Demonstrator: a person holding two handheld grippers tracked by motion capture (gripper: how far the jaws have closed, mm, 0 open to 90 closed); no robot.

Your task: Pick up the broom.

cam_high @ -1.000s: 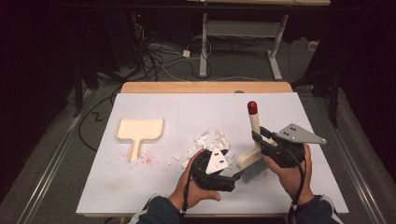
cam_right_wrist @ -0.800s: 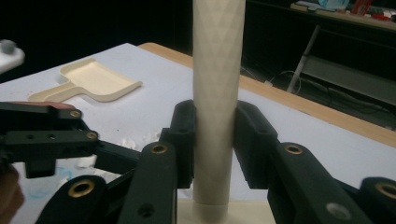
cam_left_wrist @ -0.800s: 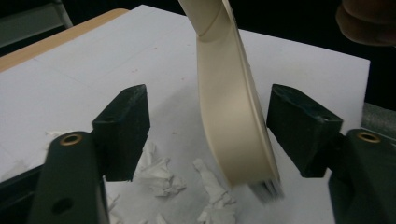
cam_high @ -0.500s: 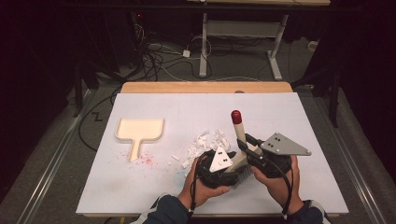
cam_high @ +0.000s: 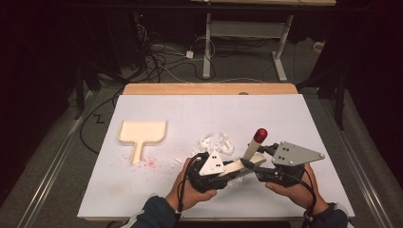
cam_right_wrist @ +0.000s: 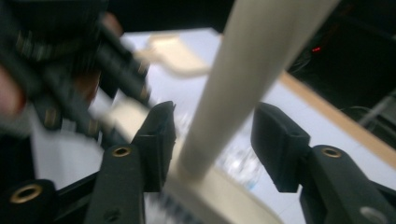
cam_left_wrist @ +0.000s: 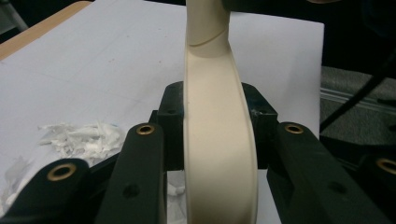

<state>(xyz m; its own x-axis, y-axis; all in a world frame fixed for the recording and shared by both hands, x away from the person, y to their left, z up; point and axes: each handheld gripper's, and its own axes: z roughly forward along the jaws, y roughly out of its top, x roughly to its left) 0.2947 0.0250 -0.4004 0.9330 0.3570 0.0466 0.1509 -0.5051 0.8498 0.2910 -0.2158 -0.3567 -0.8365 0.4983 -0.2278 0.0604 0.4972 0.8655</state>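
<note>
The brush [cam_high: 240, 165] tipped lower; left gripper [cam_high: 223, 172] jaws clench it, right gripper [cam_high: 248, 164] jaws released, bristles hidden.

one cream brush [cam_high: 240, 166], one cream dustpan [cam_high: 141, 133], one heap of white paper scraps [cam_high: 216, 142], two handheld grippers, one table [cam_high: 294, 109].
</note>
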